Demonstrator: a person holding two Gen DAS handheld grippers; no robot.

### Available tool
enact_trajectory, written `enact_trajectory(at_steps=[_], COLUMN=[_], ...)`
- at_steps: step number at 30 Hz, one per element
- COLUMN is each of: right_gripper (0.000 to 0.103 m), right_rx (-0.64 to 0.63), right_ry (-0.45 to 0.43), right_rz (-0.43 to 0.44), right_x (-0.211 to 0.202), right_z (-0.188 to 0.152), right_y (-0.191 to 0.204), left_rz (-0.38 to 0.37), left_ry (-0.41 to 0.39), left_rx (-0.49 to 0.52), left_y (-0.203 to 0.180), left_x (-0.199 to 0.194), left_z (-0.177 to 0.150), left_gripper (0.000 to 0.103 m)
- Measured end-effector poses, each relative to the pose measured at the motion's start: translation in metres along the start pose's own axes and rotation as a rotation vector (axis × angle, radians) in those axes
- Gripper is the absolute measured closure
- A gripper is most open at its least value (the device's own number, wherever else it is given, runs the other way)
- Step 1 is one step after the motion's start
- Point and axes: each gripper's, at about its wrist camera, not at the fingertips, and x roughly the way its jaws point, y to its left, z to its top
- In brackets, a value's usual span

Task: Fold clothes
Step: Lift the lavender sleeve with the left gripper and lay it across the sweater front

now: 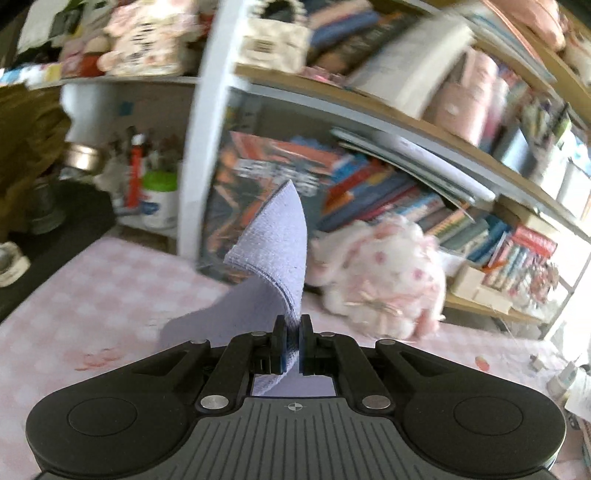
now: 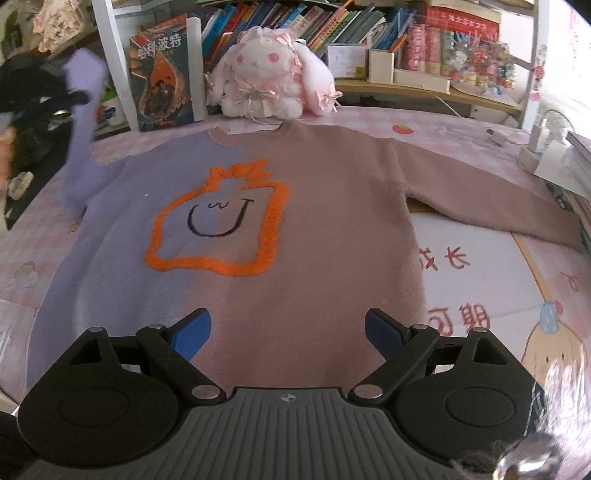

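A sweater [image 2: 295, 236], lavender on its left half and dusty pink on its right, lies flat on the pink bed cover [image 2: 480, 273], with an orange outline and a smiling face on the chest. My left gripper [image 1: 291, 328] is shut on the lavender sleeve cuff [image 1: 277, 240] and holds it lifted above the bed. In the right wrist view the lifted lavender sleeve [image 2: 81, 122] rises at the far left with the left gripper blurred beside it. My right gripper [image 2: 287, 332] is open and empty over the sweater's lower hem. The pink sleeve [image 2: 491, 199] lies stretched out to the right.
A white and pink plush rabbit [image 2: 269, 81] sits at the head of the bed beyond the collar. Behind it stands a bookshelf [image 2: 369, 33] packed with books and boxes. A large book [image 2: 162, 74] leans at the left. White chargers [image 2: 535, 144] lie at the right edge.
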Motion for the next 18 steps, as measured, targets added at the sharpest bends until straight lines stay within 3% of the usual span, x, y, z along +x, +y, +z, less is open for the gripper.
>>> enact_trajectory(at_steps=[9, 18], right_gripper=[0.013, 0.013], right_rx=[-0.003, -0.014], right_ry=[0.019, 0.014], right_rz=[0.109, 0.122], right_x=[0.001, -0.003], right_z=[0.008, 0.007], right_y=[-0.047, -0.076], left_rz=[0.047, 0.039], left_ry=[0.022, 0.102], left_rx=[0.082, 0.119], left_y=[-0.075, -0.111], left_x=[0.026, 0.045], left_z=[-0.025, -0.058], left_gripper=[0.099, 0.099])
